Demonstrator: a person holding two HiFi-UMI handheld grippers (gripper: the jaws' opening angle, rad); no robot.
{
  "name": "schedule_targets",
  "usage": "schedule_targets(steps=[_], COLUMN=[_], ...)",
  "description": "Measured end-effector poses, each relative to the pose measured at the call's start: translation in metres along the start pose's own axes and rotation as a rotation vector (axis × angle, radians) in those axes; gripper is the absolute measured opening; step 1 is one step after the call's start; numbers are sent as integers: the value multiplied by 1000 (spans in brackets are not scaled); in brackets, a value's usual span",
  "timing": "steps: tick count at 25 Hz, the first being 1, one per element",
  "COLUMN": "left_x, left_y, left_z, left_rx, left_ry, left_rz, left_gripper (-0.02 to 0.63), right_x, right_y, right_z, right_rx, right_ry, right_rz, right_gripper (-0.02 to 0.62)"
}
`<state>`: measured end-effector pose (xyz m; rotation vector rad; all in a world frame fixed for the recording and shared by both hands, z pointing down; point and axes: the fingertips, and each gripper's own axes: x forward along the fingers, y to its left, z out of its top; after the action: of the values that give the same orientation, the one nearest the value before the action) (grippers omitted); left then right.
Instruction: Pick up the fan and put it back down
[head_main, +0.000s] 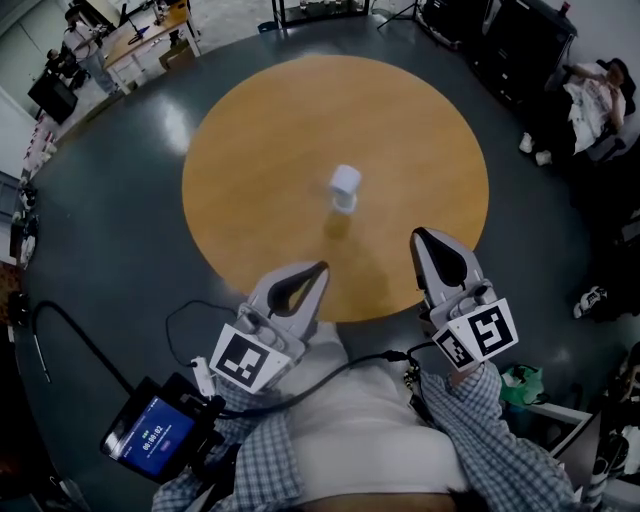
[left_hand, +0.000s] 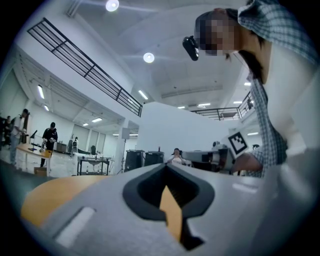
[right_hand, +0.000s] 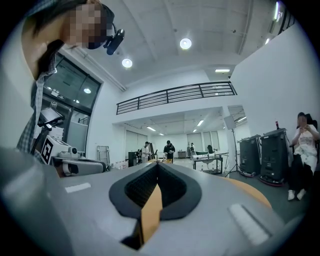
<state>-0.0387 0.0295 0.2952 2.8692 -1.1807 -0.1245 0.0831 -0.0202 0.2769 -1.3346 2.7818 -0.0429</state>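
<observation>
So the fan, a small white one, is sitting upright on the round orange table, roughly in the middle and a bit toward the right. Nothing is touching it. It's casting a little shadow on its near-left side, and it's standing well apart from both tools.

The left gripper and the right gripper are both hovering over the near edge of the table, pointing level and out toward the far side. The fan is lying farther out between their two lines, a bit closer to the right one. My read is that the person is lining them up either side of it for a two-sided pinch, since the fan looks too boxy for a single jaw pair.

Both pairs of jaws are clenched tip to tip with nothing in them. In each gripper view only the orange tabletop is showing through the gap behind the tips. The fan isn't showing up in either gripper view.

So I'm guessing the pickup isn't started yet. The jaws are going to need to spread before they're any use on the fan's sides. It looks light and top-heavy, so a bump from a closed tip could tip it over.
</observation>
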Motion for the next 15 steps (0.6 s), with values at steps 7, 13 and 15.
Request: schedule_targets(steps=[7, 13, 15], left_x=[17, 37, 29], left_y=[54, 71, 75], left_z=[-14, -32, -35], left_rx=[-23, -90, -102], left_ry=[47, 81, 91], left_rz=[-1, 44, 68], left_gripper=[-2, -2, -2], right_x=[58, 78, 83], right_y=[-21, -45, -38], right_z=[-17, -58, -70], right_rx=[4, 28, 22], right_ry=[25, 121, 148], right_rz=[-16, 62, 103], right_gripper=[3, 35, 67])
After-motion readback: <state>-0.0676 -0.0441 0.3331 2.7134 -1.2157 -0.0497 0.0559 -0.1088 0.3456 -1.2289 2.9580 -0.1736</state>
